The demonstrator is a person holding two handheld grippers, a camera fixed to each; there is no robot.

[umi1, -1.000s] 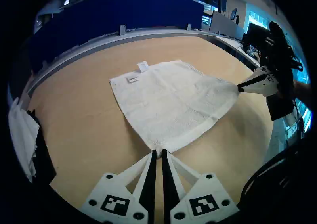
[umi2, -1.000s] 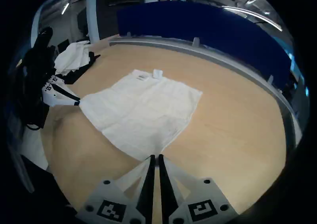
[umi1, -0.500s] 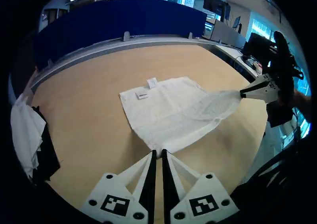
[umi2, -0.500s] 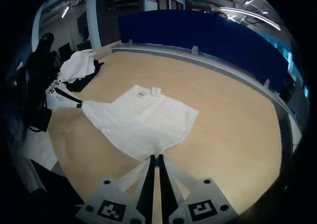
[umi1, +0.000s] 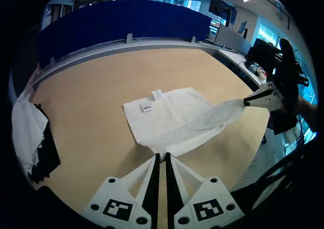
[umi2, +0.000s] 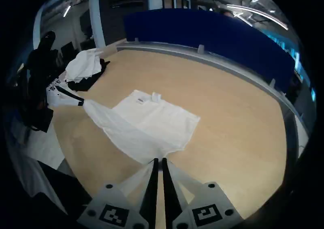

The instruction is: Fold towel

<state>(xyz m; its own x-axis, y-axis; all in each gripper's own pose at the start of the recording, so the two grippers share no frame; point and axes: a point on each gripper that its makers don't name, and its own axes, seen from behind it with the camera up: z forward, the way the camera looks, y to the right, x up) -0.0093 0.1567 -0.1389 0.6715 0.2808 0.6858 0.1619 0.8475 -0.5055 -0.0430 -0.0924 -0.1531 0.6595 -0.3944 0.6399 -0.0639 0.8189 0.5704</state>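
A white towel (umi1: pixel 174 117) (umi2: pixel 150 121) lies partly on the light wooden table (umi1: pixel 93 91) (umi2: pixel 235 119), its near edge lifted off the surface. My left gripper (umi1: pixel 162 158) is shut on one near corner. My right gripper (umi2: pixel 158 161) is shut on the other near corner. In the left gripper view the right gripper (umi1: pixel 245 102) shows at the right, holding the raised corner. In the right gripper view the left gripper (umi2: pixel 81 103) shows at the left with its corner. The far edge, with two small tags (umi1: pixel 151 100) (umi2: pixel 148 98), rests flat on the table.
A pile of white and black cloth (umi1: pixel 28 135) (umi2: pixel 85 69) sits at one end of the table. A blue partition (umi1: pixel 121 18) (umi2: pixel 210 30) and a grey rail run along the far side. Desks with monitors (umi1: pixel 227 10) stand beyond.
Both grippers have risen and pulled back, lifting the towel's near edge off the table. The part still lying flat has grown smaller.
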